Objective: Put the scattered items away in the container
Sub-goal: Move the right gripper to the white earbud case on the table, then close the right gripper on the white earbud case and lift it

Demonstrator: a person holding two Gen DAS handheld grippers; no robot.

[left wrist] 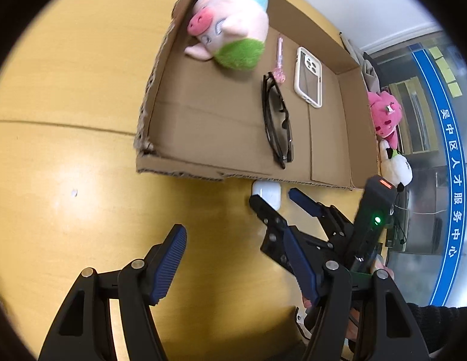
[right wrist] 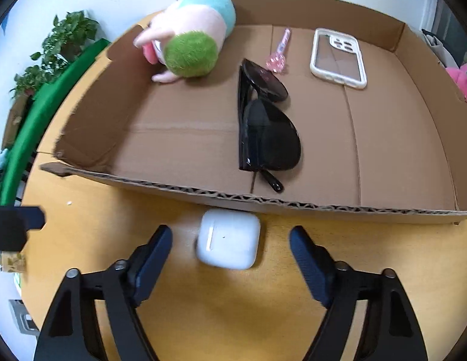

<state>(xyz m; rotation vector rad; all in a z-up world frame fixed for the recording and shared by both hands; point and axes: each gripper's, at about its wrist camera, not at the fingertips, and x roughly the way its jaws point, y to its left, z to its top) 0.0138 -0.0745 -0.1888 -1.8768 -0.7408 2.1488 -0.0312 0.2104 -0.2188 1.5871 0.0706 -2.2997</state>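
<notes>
A white earbud case [right wrist: 228, 239] lies on the yellow table just outside the near wall of a shallow cardboard box [right wrist: 293, 203]. My right gripper [right wrist: 231, 246] is open, its two blue-padded fingers on either side of the case, not touching it. The left wrist view shows this too: the case [left wrist: 268, 195] between the right gripper's fingers [left wrist: 274, 203]. My left gripper [left wrist: 236, 266] is open and empty over bare table. In the box lie a plush pig [right wrist: 191, 42], black sunglasses [right wrist: 266, 120], a pink pen [right wrist: 280, 52] and a phone case [right wrist: 338, 57].
The box [left wrist: 179, 174] fills the far half of the table. Pink and white plush toys [left wrist: 384, 114] sit beyond its right wall. A green plant [right wrist: 58, 48] and green cloth stand off the table at the left.
</notes>
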